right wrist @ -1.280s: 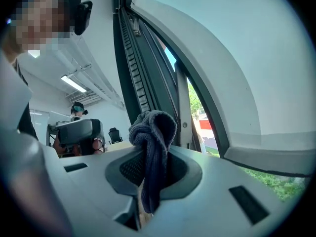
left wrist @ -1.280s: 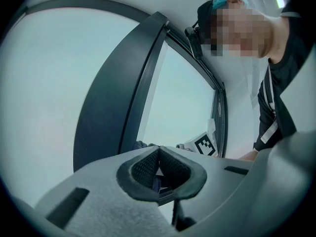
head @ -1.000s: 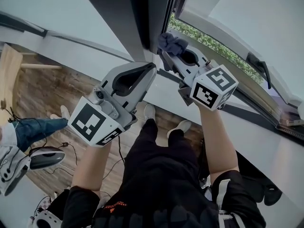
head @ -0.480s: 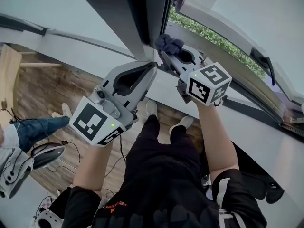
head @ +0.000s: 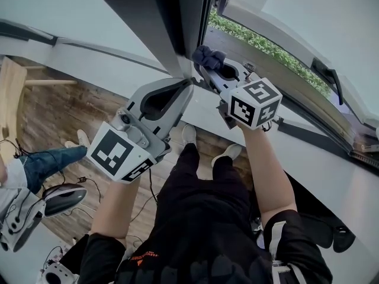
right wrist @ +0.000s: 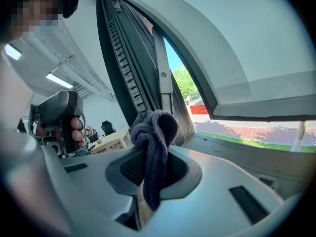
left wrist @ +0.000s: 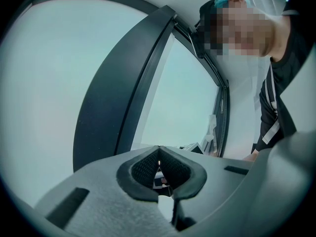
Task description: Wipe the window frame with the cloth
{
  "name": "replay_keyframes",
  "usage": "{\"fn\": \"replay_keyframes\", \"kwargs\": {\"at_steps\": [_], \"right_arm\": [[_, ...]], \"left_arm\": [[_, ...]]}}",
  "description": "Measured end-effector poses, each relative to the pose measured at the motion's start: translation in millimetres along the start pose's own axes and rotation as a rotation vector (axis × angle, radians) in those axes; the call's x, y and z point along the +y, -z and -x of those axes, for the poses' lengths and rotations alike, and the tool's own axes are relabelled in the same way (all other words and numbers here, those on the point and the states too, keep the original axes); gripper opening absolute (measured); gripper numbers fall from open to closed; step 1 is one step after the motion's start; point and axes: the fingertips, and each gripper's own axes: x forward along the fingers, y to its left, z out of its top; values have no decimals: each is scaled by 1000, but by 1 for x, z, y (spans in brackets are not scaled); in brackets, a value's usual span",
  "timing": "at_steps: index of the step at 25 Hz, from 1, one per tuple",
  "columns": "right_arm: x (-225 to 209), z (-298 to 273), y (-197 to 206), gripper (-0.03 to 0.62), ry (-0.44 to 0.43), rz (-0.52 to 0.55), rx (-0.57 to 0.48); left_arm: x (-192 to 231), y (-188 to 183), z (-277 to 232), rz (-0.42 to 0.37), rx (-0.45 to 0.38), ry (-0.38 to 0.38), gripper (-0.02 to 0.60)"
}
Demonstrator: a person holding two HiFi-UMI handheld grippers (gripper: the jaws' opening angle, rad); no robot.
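Note:
My right gripper [head: 207, 70] is shut on a dark blue-grey cloth [head: 207, 55], bunched at the jaw tips. In the right gripper view the cloth [right wrist: 155, 132] hangs knotted between the jaws, close to the dark upright window frame [right wrist: 129, 78] with its ribbed track. In the head view the cloth sits at the foot of the dark frame post [head: 177, 22], where it meets the sill. My left gripper [head: 188, 86] is held just left of it, jaws closed with nothing between them. The left gripper view shows the shut jaws [left wrist: 159, 158] pointing at the curved dark frame [left wrist: 118, 98].
The open sash [head: 308, 16] with a black handle [head: 324, 74] lies to the right, with a green hedge [head: 260, 40] outside. Below are a wooden floor [head: 65, 111], the person's legs and shoes, and a spare gripper device [head: 35, 209] at lower left. A wooden chair edge [head: 12, 90] stands left.
The right gripper with the cloth has slid slightly left and up toward the frame post. The left gripper has stayed almost still.

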Motion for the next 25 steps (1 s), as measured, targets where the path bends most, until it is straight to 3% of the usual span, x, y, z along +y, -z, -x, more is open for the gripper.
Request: {"fn": "replay_keyframes", "kwargs": {"at_steps": [7,12,18,25], "right_arm": [[-3,10,-6,43,24,2,-3],[12,30,-32,43,31,13,-49],[38,65,-95,43,27,106,-147],[76,94,-203,43,0,256,-274]], "left_arm": [[-2,-12,-1,-16,-17,4,20],[-6,-33,7,-33,-52,9,20],[-24,-65,8,-84,-116,29,19],[-26,-119,-3,-145,-181,65,20]]}}
